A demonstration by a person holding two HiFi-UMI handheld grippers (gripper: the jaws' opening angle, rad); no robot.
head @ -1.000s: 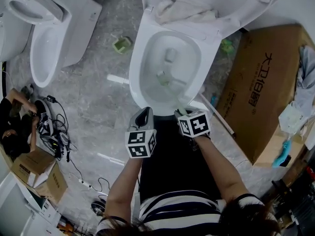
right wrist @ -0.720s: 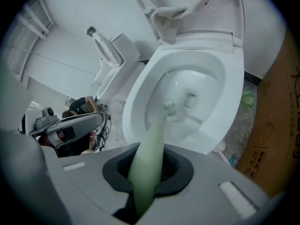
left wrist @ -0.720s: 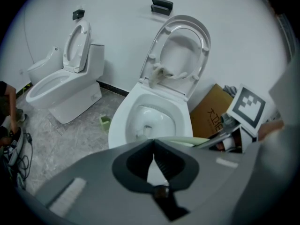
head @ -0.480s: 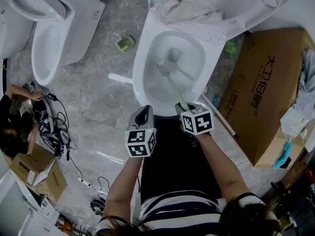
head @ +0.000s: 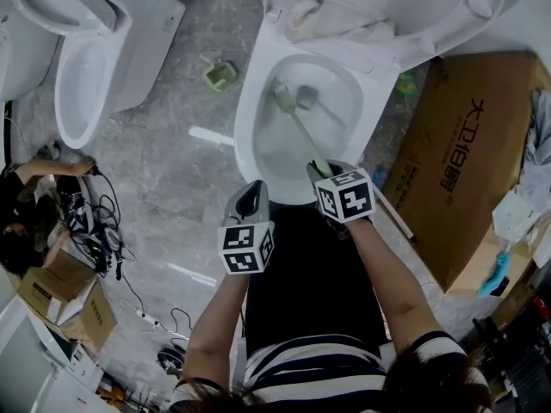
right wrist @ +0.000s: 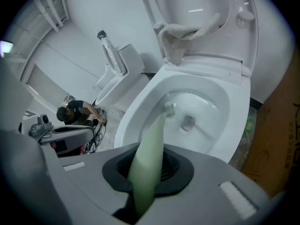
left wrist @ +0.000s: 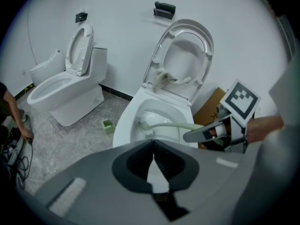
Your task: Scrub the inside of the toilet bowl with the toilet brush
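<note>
The white toilet bowl (head: 250, 101) stands open ahead of me, seat and lid raised. A pale green toilet brush (head: 300, 136) slants down into it. Its bristle head (head: 282, 100) presses the far left inner wall, beside the drain (head: 306, 98). My right gripper (head: 317, 172) is shut on the brush handle (right wrist: 147, 168) at the bowl's near rim. In the right gripper view the head (right wrist: 169, 108) touches the left wall of the bowl (right wrist: 234, 125). My left gripper (head: 251, 194) hovers just left of it, shut and holding nothing (left wrist: 153, 161).
A second toilet (head: 82, 67) stands to the left. A big cardboard box (head: 465, 162) lies on the right. A small green brush holder (head: 220, 76) sits on the floor between the toilets. A crouching person (head: 26, 222) and cables are at far left. A cloth (head: 331, 15) drapes behind the seat.
The brush head has slid from the bowl's lower middle up to the far left wall. Both grippers have stayed almost in place.
</note>
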